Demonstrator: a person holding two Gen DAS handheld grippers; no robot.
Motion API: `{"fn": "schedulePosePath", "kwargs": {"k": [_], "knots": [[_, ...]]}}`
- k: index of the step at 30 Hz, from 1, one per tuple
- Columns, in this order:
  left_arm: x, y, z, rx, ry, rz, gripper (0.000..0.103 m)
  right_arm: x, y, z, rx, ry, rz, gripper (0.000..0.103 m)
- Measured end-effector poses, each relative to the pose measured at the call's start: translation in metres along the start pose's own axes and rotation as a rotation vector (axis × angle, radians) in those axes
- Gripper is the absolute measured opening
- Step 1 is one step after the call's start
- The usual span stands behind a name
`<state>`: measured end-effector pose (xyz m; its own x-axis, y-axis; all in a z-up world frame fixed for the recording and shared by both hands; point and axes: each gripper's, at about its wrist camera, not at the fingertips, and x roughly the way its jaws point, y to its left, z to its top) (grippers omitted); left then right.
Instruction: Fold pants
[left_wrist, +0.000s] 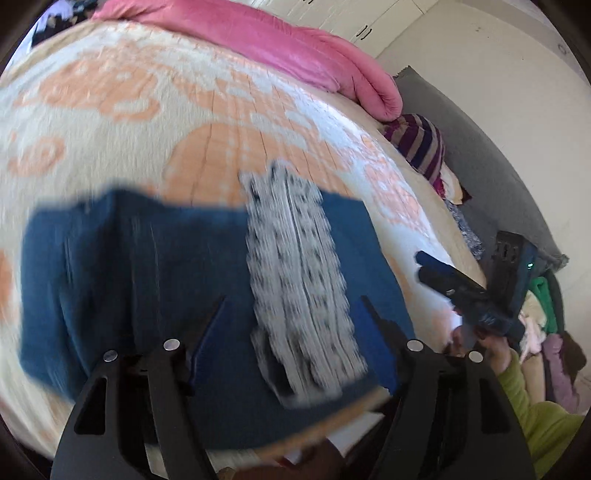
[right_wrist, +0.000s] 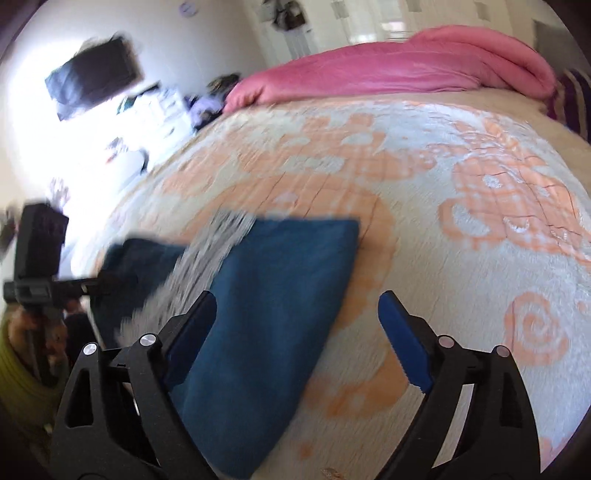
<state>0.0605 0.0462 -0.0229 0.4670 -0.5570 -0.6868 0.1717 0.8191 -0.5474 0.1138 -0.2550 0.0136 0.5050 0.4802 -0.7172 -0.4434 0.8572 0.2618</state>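
Both hand-held grippers (left_wrist: 295, 325) (right_wrist: 297, 317) agape above folded blue pants (right_wrist: 266, 314)

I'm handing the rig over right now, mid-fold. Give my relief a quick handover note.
Left gripper: open, empty, above the pants.
Right gripper: open, empty, at the pants' right edge.
Pants: blue with a patterned side stripe, lying folded flat on the bedspread near the bed's front edge. Pink duvet is bunched at the far side.
Done: at least one fold, released.
Left: probably another fold; blur hides how neat the edges are.
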Motion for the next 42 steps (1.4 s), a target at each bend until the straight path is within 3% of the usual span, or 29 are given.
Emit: {"fn": "schedulePosePath", "kwargs": {"k": [6, 9, 14, 15, 16, 17, 20, 22, 24, 26, 29, 33, 34, 39, 42], "knots": [[0.003, -0.006, -0.022, -0.005, 0.037, 0.002, 0.068, 0.003, 0.022, -0.027, -0.136, 0.095, -0.107, 0.083], [0.013, -0.013, -0.025, -0.002, 0.064, -0.011, 0.068, 0.007, 0.020, -0.037, -0.117, 0.125, -0.089, 0.083], [0.028, -0.021, -0.029, 0.030, 0.083, 0.036, 0.068, 0.011, 0.011, -0.041, -0.071, 0.143, -0.072, 0.086], [0.028, -0.026, -0.029, 0.049, 0.074, 0.049, 0.063, 0.012, 0.010, -0.041, -0.061, 0.145, -0.068, 0.086], [0.030, -0.031, -0.029, 0.080, 0.069, 0.053, 0.035, 0.012, 0.009, -0.041, -0.058, 0.145, -0.067, 0.086], [0.032, -0.035, -0.029, 0.101, 0.070, 0.049, 0.017, 0.013, 0.009, -0.042, -0.055, 0.144, -0.064, 0.087], [0.032, -0.040, -0.033, 0.119, 0.076, 0.029, 0.012, 0.011, 0.008, -0.042, -0.050, 0.141, -0.057, 0.087], [0.021, -0.043, -0.038, 0.127, 0.076, 0.003, 0.012, 0.005, 0.009, -0.040, -0.052, 0.121, -0.044, 0.087], [0.012, -0.042, -0.044, 0.139, 0.079, 0.024, 0.013, 0.004, 0.012, -0.040, -0.058, 0.109, -0.026, 0.087], [0.015, -0.032, -0.048, 0.135, 0.083, 0.073, 0.025, 0.009, 0.013, -0.041, -0.065, 0.124, -0.023, 0.087], [0.021, -0.018, -0.047, 0.075, 0.089, 0.066, 0.027, 0.013, 0.019, -0.043, -0.093, 0.139, -0.061, 0.087], [0.013, -0.025, -0.044, 0.130, 0.069, 0.108, 0.036, -0.009, 0.040, -0.038, -0.182, 0.032, -0.030, 0.087], [0.009, -0.025, -0.044, 0.147, 0.059, 0.127, 0.042, -0.010, 0.044, -0.038, -0.203, 0.028, -0.013, 0.087], [0.000, -0.029, -0.040, 0.167, 0.037, 0.163, 0.049, 0.014, 0.062, -0.050, -0.292, 0.138, -0.014, 0.087], [-0.004, -0.044, -0.036, 0.220, -0.010, 0.165, 0.063, 0.029, 0.062, -0.056, -0.302, 0.196, -0.031, 0.088]]}}
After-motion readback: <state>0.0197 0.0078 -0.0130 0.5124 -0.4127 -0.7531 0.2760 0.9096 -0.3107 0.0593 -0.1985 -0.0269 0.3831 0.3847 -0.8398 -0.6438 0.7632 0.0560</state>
